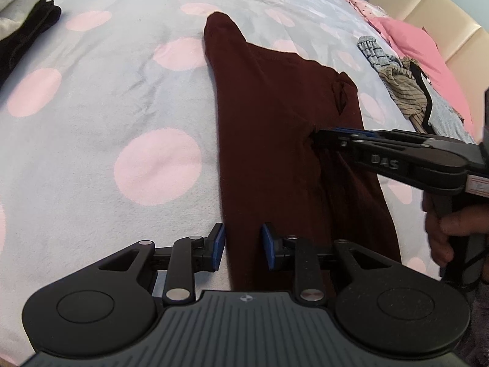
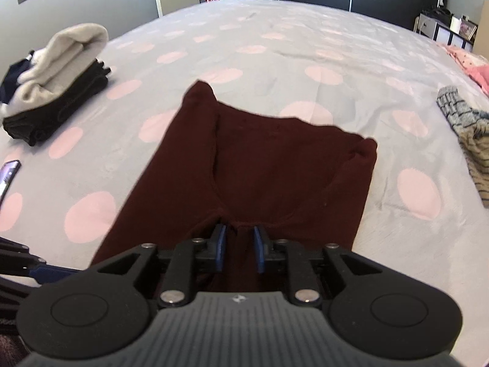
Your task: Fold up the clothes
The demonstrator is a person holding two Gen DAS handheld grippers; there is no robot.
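Just one maroon garment (image 2: pixel 262 165) flat

One maroon garment (image 2: pixel 262 165), two clothes piles (image 2: pixel 55 82) (image 2: pixel 467 131), one phone (image 2: pixel 9 174).

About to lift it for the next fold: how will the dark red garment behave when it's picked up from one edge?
The dark red garment will probably go limp and drape, since it lies flat with soft creases on the bedspread. Its folded layers may slide apart, as one narrow part sticks out at the far end. It looks like a light knit, so likely easy to lift.
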